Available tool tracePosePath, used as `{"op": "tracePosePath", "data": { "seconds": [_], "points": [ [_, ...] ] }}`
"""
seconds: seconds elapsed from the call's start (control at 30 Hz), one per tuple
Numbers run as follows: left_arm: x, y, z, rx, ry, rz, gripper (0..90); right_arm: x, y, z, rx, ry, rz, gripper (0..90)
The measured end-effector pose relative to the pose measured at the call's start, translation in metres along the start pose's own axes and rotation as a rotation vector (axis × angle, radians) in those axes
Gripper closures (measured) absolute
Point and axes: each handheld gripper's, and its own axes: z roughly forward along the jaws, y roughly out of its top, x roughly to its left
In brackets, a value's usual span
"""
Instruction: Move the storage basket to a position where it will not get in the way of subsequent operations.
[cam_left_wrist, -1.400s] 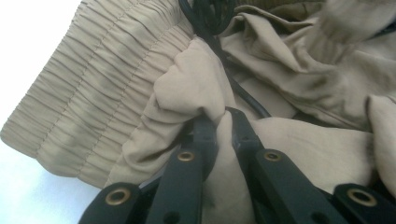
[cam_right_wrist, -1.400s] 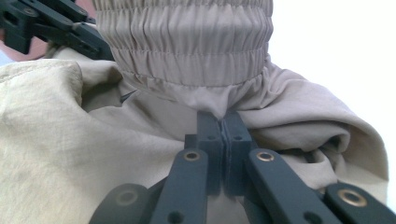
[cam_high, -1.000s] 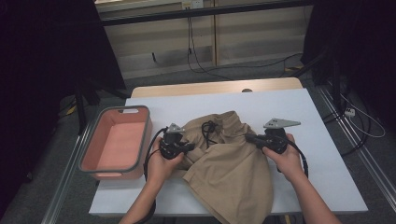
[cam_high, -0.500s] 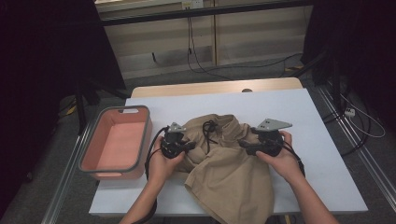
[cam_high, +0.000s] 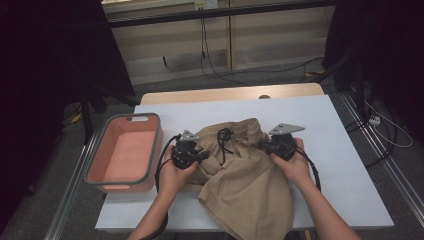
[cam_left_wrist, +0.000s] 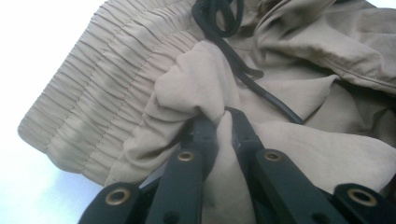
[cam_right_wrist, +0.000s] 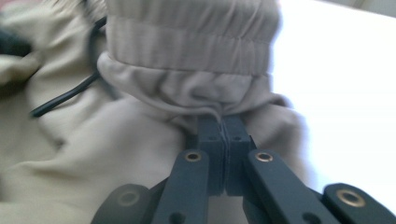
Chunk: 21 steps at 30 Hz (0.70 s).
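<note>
Left gripper (cam_left_wrist: 219, 122): closed down on a pinch of tan fabric just below the gathered waistband, cloth bulging out between the tips.
Right gripper (cam_right_wrist: 223, 125): jaws have just opened and closed again; now pressed together on a fold directly under the elastic band at the far side of the waist.
Shorts (cam_high: 245, 185): tan, spread between both grippers on the white surface (cam_high: 345, 165), legs trailing back toward the person.
Drawstring (cam_left_wrist: 243, 70): black cord, looped just beyond the left gripper.
Handling: light, limp, thin; I judge it will sag and slide unless gripped at the thick elastic waistband (cam_left_wrist: 93, 102).
Bin (cam_high: 122, 152): pink, off to the outer side of the left gripper.
</note>
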Motion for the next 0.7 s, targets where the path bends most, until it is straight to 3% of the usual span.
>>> {"op": "tracePosePath", "data": {
  "seconds": [0.07,0.23,0.3,0.5,0.63,0.7],
  "points": [
    [0.0,0.001,-0.001,-0.005,0.004,0.012,84.5,-0.017,-0.001,-0.014,-0.045,-0.015,0.084,90.0],
    [0.0,0.004,0.0,-0.015,0.011,0.018,84.4,-0.052,-0.009,-0.042,-0.1,-0.08,0.181,90.0],
    [-0.001,0.004,0.001,-0.015,0.015,0.024,84.4,-0.054,-0.011,-0.045,-0.093,-0.086,0.174,90.0],
    [0.002,0.004,0.005,-0.009,0.018,0.013,84.4,-0.044,-0.011,-0.042,-0.037,-0.122,0.096,90.0],
    [0.003,0.004,0.004,-0.011,0.023,0.011,84.4,-0.056,-0.024,-0.039,0.0,-0.151,0.129,90.0],
    [0.002,0.004,0.004,-0.008,0.02,0.012,84.4,-0.059,-0.028,-0.037,0.007,-0.14,0.147,90.0]
  ]
}}
